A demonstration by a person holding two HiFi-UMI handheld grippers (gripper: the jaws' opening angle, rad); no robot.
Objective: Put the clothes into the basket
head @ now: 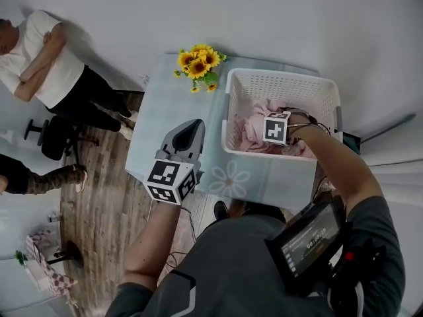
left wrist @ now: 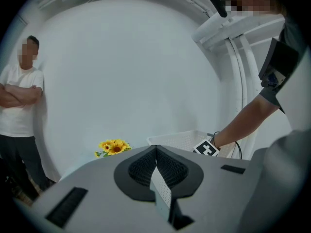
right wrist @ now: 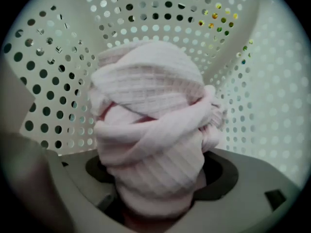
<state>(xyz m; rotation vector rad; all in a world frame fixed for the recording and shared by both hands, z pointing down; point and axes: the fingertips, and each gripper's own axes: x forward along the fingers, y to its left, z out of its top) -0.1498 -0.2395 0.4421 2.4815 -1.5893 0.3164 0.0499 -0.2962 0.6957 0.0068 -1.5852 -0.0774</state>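
A white perforated basket [head: 284, 79] stands on the right part of the pale table [head: 165, 111], with pink clothes [head: 251, 129] piled inside. My right gripper [head: 277, 128] reaches down into the basket over that pile. In the right gripper view a bundle of pink ribbed cloth [right wrist: 150, 130] fills the space between the widely parted jaws, with the basket wall [right wrist: 58, 57] behind it; the pads are hidden. My left gripper [head: 190, 129] hovers above the table left of the basket, shut with nothing in it [left wrist: 156, 152].
Sunflowers [head: 199, 63] stand at the table's far edge beside the basket. A person in a white shirt [head: 39, 51] with folded arms stands at the far left. Wooden floor [head: 99, 197] lies left of the table. A white wall is behind.
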